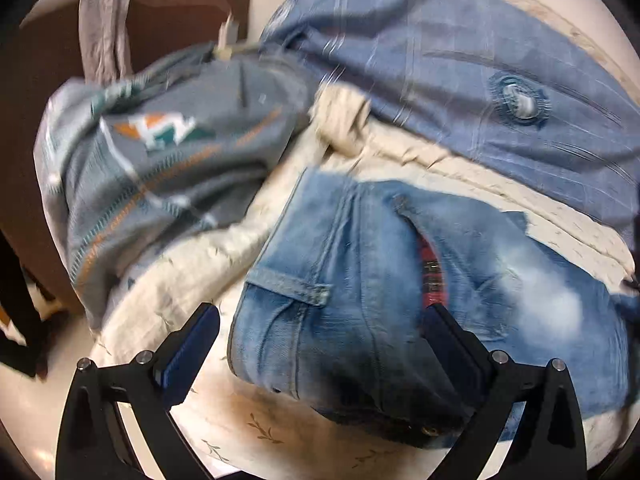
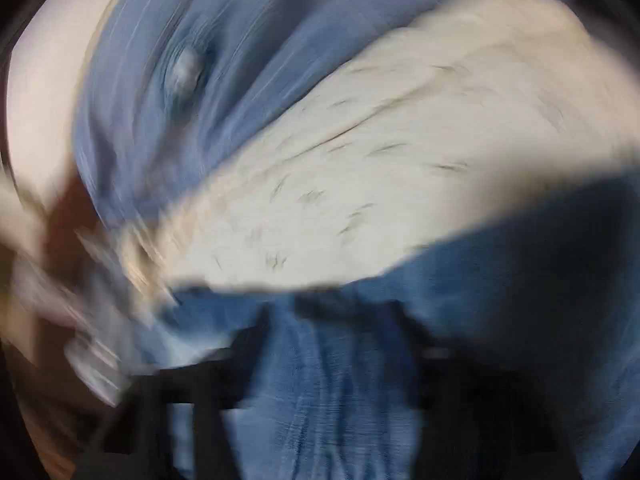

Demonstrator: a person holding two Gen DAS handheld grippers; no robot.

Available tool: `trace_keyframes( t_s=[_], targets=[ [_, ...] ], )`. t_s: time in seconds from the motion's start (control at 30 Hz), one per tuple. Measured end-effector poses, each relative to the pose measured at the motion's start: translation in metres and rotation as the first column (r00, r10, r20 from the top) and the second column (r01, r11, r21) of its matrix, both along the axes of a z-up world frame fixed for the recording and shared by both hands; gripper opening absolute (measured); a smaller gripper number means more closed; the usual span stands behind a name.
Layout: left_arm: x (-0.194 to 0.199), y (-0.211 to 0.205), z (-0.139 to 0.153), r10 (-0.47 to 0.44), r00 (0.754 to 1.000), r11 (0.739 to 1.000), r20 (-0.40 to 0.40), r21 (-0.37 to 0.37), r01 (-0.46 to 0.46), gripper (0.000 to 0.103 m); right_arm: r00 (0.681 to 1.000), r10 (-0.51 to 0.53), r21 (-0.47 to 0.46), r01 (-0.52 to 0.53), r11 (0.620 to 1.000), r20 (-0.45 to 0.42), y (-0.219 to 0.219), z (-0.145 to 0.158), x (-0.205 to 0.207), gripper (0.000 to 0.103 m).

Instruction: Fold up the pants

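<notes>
- Left wrist view: a cream cloth (image 1: 188, 264) with a small leaf print covers the surface, and dark brown furniture (image 1: 192, 12) stands behind it.
- On the cloth lie 3 garments: a grey patterned top (image 1: 160, 152) to the left, a pale blue buttoned garment (image 1: 460, 64) at the back, and the jeans (image 1: 360, 280) nearest the camera.
- The left gripper (image 1: 316, 344) has its 2 fingers wide apart, straddling the waistband end of the jeans without pinching them.
- Right wrist view: heavily blurred. Cream cloth (image 2: 380, 180) lies across the middle, with the pale blue garment (image 2: 248, 40) beyond it.
- Jeans (image 2: 328, 380) fill the space between the fingers of the right gripper (image 2: 332, 336); I cannot tell whether they are clamped.
- Denim should be heavy, limp and not slippery; the thick waistband or side seam looks like the firmest place to take hold.
</notes>
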State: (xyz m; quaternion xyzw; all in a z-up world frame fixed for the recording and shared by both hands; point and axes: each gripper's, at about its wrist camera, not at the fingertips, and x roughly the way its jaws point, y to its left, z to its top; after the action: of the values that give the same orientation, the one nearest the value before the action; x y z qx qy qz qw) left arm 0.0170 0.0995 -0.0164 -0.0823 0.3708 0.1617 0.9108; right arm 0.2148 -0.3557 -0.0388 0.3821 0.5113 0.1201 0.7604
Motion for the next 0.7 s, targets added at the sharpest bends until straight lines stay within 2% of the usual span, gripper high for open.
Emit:
trace_keyframes(
  t_s=[0.03,0.07,0.1,0.13,0.17,0.2,0.23,0.27,0.3,0.33,0.37,0.43,0.5,0.57,0.63,0.7],
  targets=[
    [0.002,-0.006,-0.004,-0.010,1.000,0.999,-0.030,0.033,0.011,0.102,0.999,-0.008,-0.025,0.009,1.000,0.050,-0.008,0.014,-0.008,0.057],
    [0.011,-0.011,-0.014,-0.023,0.993,0.998,-0.112,0.056,0.029,0.102,0.993,0.004,-0.032,0.000,0.999,0.120,-0.019,0.028,-0.015,0.069],
    [0.021,-0.015,-0.026,-0.027,0.978,0.996,-0.205,0.077,0.043,0.102,0.987,0.010,-0.039,-0.004,0.999,0.159,-0.025,0.033,-0.019,0.075],
    [0.026,-0.018,-0.028,-0.022,0.975,0.994,-0.221,0.096,0.044,0.102,0.989,0.003,-0.095,0.011,0.995,0.148,-0.034,0.028,-0.018,0.077],
    [0.026,-0.019,-0.024,-0.020,0.980,0.993,-0.198,0.108,0.042,0.102,0.998,-0.036,-0.151,0.043,0.988,0.049,-0.052,0.009,-0.012,0.071],
    [0.024,-0.020,-0.020,-0.022,0.983,0.993,-0.181,0.108,0.042,0.102,0.996,-0.093,-0.041,0.093,0.995,0.016,-0.075,-0.005,-0.011,0.062],
    [0.021,-0.019,-0.015,-0.027,0.985,0.994,-0.169,0.103,0.045,0.102,0.988,-0.153,0.014,0.153,0.988,-0.010,-0.093,-0.002,-0.016,0.047],
    [0.016,-0.018,-0.011,-0.022,0.987,0.994,-0.157,0.099,0.038,0.102,0.982,-0.189,0.005,0.189,0.982,-0.009,-0.102,0.008,-0.023,0.050],
    [0.013,-0.016,-0.008,-0.013,0.989,0.996,-0.145,0.091,0.026,0.102,0.978,-0.195,0.011,0.195,0.981,0.070,-0.109,0.027,-0.033,0.054],
    [0.009,-0.013,-0.005,-0.006,0.991,0.997,-0.133,0.072,0.016,0.102,0.975,-0.181,0.019,0.180,0.983,0.127,-0.115,0.040,-0.042,0.070],
    [0.006,-0.013,-0.002,-0.001,0.992,0.998,-0.123,0.055,0.008,0.102,0.974,-0.175,0.005,0.176,0.984,0.141,-0.120,0.050,-0.051,0.076],
    [0.001,-0.013,0.004,0.007,0.996,0.999,-0.089,0.047,-0.003,0.102,0.984,-0.140,-0.053,0.147,0.988,0.111,-0.130,0.057,-0.070,0.076],
    [0.000,-0.019,0.009,-0.002,0.999,0.997,-0.052,0.071,0.006,0.102,0.995,-0.095,-0.099,0.099,0.990,0.042,-0.137,0.052,-0.099,0.076],
    [0.002,-0.025,0.011,-0.001,0.999,0.995,-0.035,0.095,0.004,0.102,0.996,-0.086,-0.145,0.086,0.986,0.010,-0.135,0.043,-0.122,0.076],
    [0.012,-0.030,0.008,-0.021,0.999,0.994,-0.042,0.102,0.025,0.102,0.996,-0.085,-0.134,0.085,0.987,0.004,-0.138,0.032,-0.148,0.074],
    [0.018,-0.036,0.002,-0.028,0.998,0.993,-0.057,0.114,0.035,0.102,0.997,-0.072,-0.158,0.073,0.985,0.014,-0.131,0.038,-0.154,0.071]
  ],
)
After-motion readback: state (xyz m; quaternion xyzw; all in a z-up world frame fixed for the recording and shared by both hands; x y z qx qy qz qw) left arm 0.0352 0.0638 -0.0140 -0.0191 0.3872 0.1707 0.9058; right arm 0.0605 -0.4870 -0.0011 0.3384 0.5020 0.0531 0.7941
